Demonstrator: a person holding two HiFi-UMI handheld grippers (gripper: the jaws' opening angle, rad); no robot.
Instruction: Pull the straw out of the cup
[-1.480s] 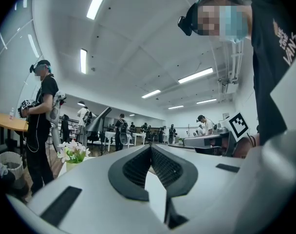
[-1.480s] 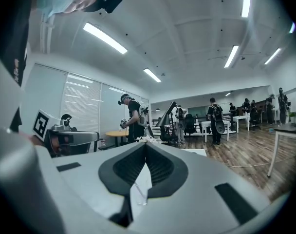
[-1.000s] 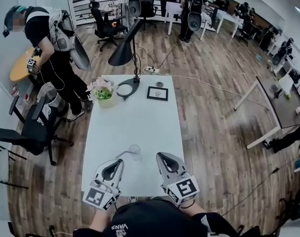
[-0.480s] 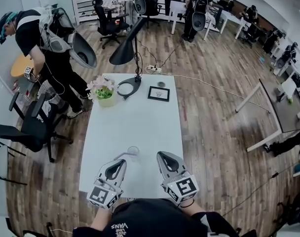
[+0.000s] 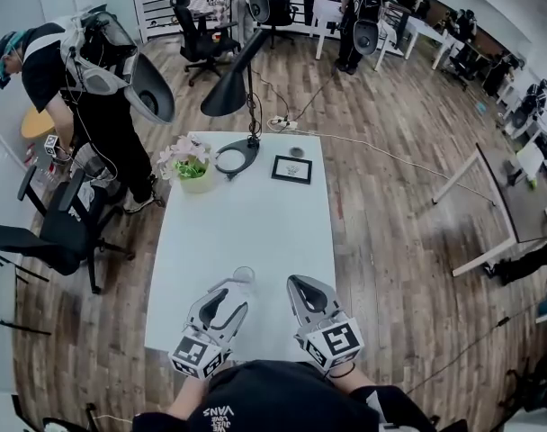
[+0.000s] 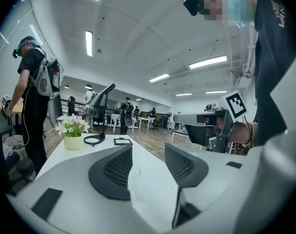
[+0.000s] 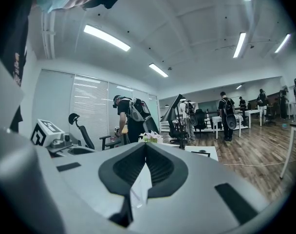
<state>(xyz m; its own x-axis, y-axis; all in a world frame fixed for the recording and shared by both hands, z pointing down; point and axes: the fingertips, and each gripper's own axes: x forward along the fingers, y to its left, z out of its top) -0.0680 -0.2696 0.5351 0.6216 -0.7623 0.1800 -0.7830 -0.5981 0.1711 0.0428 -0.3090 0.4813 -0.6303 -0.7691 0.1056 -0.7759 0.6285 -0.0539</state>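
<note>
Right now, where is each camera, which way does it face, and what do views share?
Head view: on the person's head, steeply down at the white table; shows left gripper, right gripper, dark shirt.
Left gripper view: on the left gripper, along its opening jaws, nothing pressed between, towards the flower pot; shirt at right.
Right gripper view: on the right gripper, along its shut jaws, same way; shirt at left.
Shared: all show the flower pot; each gripper view catches the other gripper.
</note>
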